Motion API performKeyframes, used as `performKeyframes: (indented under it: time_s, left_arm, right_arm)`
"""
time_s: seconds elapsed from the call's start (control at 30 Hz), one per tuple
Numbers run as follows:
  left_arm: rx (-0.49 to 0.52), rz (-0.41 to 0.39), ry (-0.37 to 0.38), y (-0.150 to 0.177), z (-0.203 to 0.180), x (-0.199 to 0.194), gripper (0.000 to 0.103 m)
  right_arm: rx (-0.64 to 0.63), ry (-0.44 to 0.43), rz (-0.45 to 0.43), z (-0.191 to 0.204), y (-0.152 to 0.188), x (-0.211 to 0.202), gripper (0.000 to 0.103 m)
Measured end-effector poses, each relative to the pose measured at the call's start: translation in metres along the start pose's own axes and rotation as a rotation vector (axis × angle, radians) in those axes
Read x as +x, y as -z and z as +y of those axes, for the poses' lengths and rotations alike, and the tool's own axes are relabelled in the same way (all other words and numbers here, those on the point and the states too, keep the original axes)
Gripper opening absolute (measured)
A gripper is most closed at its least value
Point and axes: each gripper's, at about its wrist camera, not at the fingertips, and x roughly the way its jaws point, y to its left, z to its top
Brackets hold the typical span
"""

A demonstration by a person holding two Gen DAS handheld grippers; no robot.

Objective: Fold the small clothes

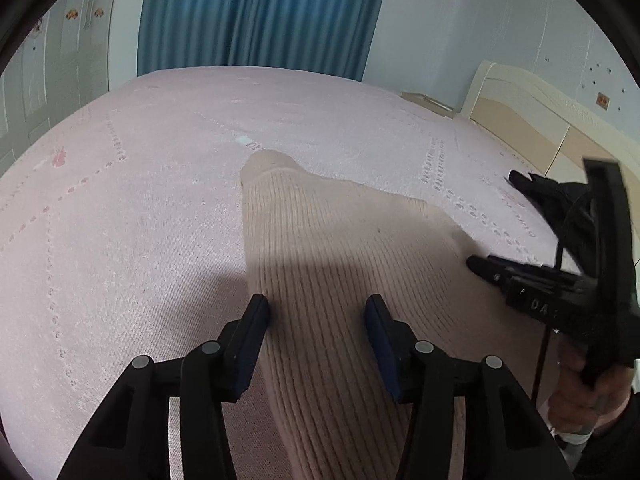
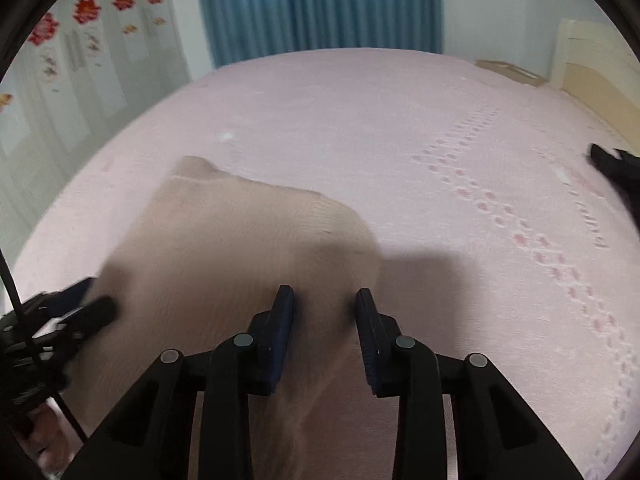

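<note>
The left gripper (image 1: 317, 312) is seen from its own camera with the jaws held apart, both black fingers (image 1: 252, 344) reaching forward with a wide gap between the dark blue pads (image 1: 379, 340). The right gripper (image 2: 325, 308) is likewise shown with its jaws spread, its fingers (image 2: 280, 328) pointing ahead. In the left wrist view, the right gripper (image 1: 480, 266) is seen from the side at the right edge, angled down and to the left, and the bare right hand (image 1: 588, 392) is wrapped around its handle. In the right wrist view, the left gripper (image 2: 94, 300) is caught, blurred, at the lower left edge, and its jaws appear parted.
</note>
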Motion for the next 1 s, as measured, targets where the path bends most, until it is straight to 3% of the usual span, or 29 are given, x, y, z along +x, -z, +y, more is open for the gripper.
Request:
performKeyframes:
  time_s: [0.2, 0.33, 0.57, 0.77, 0.87, 0.93, 1.0]
  left_arm:
    - [-0.021, 0.002, 0.012, 0.003, 0.001, -0.007, 0.050]
    - [-0.055, 0.009, 0.020, 0.006, 0.004, -0.018, 0.050]
    - [-0.053, -0.015, -0.114, 0.018, -0.008, -0.074, 0.050]
    - [-0.117, 0.034, -0.143, 0.031, -0.013, -0.132, 0.050]
    - [-0.120, 0.023, -0.163, 0.033, -0.022, -0.163, 0.050]
    - [-0.107, 0.009, -0.185, 0.034, -0.032, -0.185, 0.052]
    - [-0.090, -0.003, -0.193, 0.036, -0.043, -0.207, 0.056]
  right_arm:
    - [0.069, -0.057, -0.024, -0.011, 0.005, -0.013, 0.031]
    - [0.117, -0.058, -0.067, -0.018, 0.013, -0.038, 0.037]
    - [0.157, -0.026, -0.066, -0.012, 0.024, -0.094, 0.038]
    - [0.103, 0.036, -0.022, 0.005, 0.040, -0.153, 0.040]
    - [0.081, 0.033, -0.031, 0.012, 0.050, -0.189, 0.053]
    - [0.072, 0.048, -0.054, 0.017, 0.058, -0.213, 0.075]
    - [0.052, 0.096, -0.082, 0.023, 0.068, -0.237, 0.078]
